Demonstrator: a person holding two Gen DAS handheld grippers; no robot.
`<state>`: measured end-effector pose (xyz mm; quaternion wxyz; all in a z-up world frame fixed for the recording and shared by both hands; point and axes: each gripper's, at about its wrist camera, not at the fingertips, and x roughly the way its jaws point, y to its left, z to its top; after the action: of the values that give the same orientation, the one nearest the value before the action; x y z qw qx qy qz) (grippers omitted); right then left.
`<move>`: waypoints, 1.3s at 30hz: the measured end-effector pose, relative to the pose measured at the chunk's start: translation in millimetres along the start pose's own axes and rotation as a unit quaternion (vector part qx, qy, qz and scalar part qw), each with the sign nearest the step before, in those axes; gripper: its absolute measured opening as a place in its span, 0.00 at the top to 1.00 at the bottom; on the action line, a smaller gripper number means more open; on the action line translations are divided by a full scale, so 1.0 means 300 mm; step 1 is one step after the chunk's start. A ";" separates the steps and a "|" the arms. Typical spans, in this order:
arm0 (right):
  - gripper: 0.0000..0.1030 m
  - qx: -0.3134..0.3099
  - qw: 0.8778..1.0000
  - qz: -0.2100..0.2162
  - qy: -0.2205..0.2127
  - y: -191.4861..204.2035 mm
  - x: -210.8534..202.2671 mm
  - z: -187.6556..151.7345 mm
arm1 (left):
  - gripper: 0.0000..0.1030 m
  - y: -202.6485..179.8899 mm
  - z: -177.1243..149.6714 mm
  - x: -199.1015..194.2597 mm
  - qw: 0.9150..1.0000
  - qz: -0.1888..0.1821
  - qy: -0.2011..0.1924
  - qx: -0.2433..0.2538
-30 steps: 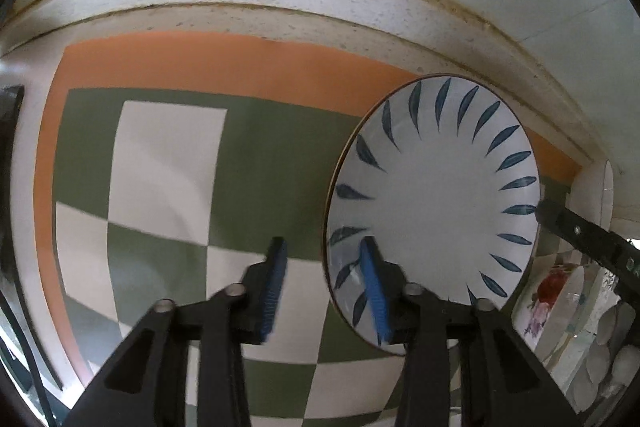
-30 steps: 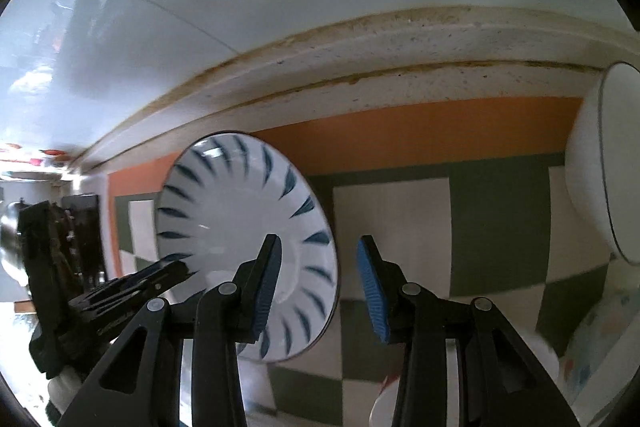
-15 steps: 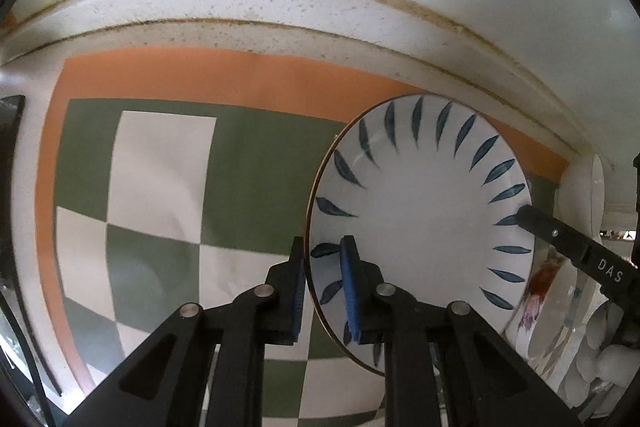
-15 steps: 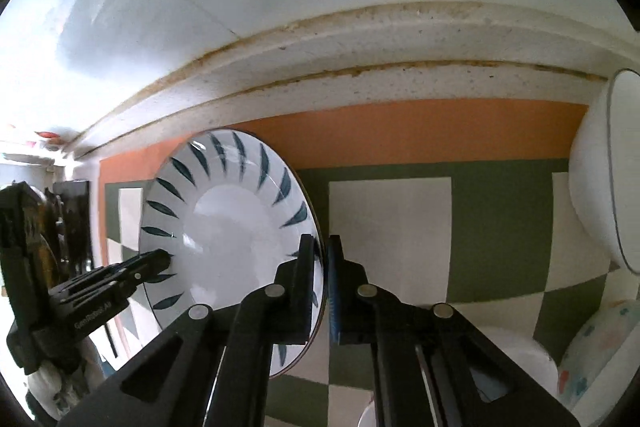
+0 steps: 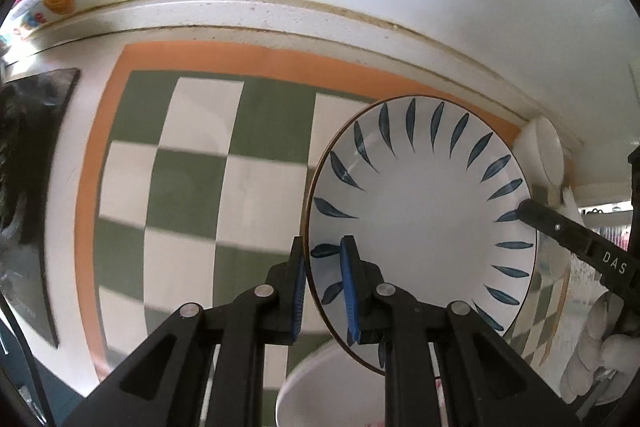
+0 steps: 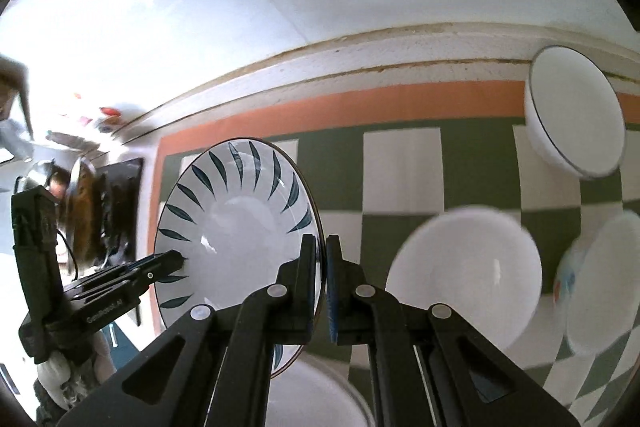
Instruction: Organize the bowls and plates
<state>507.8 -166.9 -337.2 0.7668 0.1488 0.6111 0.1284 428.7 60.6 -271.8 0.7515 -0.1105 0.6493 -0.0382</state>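
Observation:
A white plate with blue leaf marks [image 5: 424,219] is held up off the checkered mat, gripped on opposite rims by both grippers. My left gripper [image 5: 322,283] is shut on its left rim. My right gripper [image 6: 320,283] is shut on its right rim; the plate also shows in the right wrist view [image 6: 236,223]. The right gripper's finger [image 5: 560,231] shows at the plate's far rim in the left wrist view. The left gripper's finger [image 6: 160,263] shows at the plate's left rim in the right wrist view.
A green and white checkered mat [image 5: 192,179] with an orange border covers the counter. White bowls [image 6: 464,275] lie to the right, one [image 6: 576,115] near the wall. A floral dish [image 6: 600,287] is at far right. Another white bowl [image 5: 332,391] is below the plate.
Both grippers closed on the plate's rims, then lifted it. The view now takes in more of the mat and the bowls below.

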 end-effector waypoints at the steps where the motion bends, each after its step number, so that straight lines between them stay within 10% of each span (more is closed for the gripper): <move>1: 0.94 -0.003 1.000 0.003 -0.003 0.002 -0.028 -0.036 | 0.86 0.000 -0.030 -0.022 1.000 0.001 -0.004 -0.001; 17: 0.94 -0.033 0.999 0.026 0.003 -0.013 -0.208 -0.453 | 0.86 -0.064 -0.370 -0.102 1.000 -0.001 -0.009 -0.024; 39: 0.94 0.022 0.999 -0.012 0.039 -0.094 0.025 -0.723 | 0.86 0.001 -0.514 0.116 0.998 0.010 0.056 0.003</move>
<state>298.5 -174.6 -400.1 0.7407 0.1531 0.6447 0.1108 282.2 35.9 -326.0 0.7143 -0.0998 0.6916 -0.0386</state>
